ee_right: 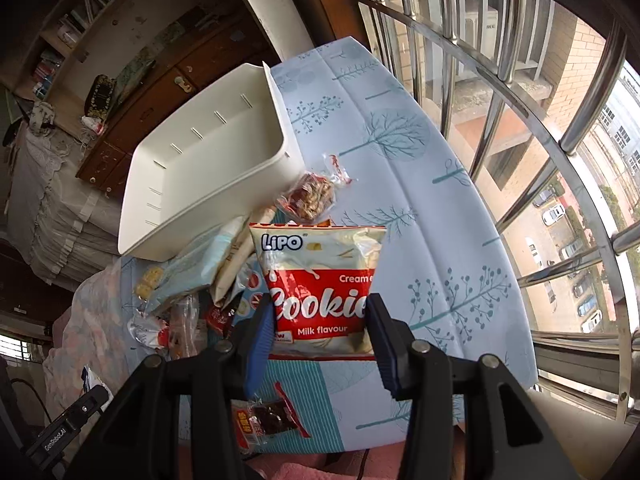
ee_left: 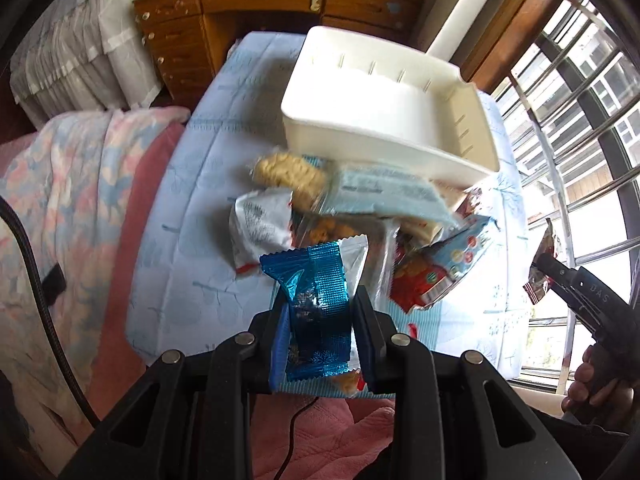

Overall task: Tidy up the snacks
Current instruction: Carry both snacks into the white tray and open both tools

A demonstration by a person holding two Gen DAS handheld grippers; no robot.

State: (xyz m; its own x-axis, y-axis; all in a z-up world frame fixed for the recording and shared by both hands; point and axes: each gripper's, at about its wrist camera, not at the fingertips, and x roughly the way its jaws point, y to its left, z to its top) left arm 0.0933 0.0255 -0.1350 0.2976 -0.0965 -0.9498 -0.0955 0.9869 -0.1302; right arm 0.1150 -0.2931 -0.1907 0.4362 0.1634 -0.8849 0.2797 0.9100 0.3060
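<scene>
Above the bench point(ee_right: 420, 184), two snacks are held clear of the cloth. A blue foil packet point(ee_left: 316, 308) is pinched upright between the fingers of the left gripper point(ee_left: 320, 320), its long axis running away from them. A red and white cookie bag point(ee_right: 320, 288) is clamped by the right gripper point(ee_right: 320, 328), label upright. The white bin point(ee_left: 384, 108) lies straight ahead on the far side of the loose snack pile point(ee_left: 360, 216), empty and open-topped. Judging by both views, neither hand is clearly nearer; each packet must be carried forward over the near rim.
</scene>
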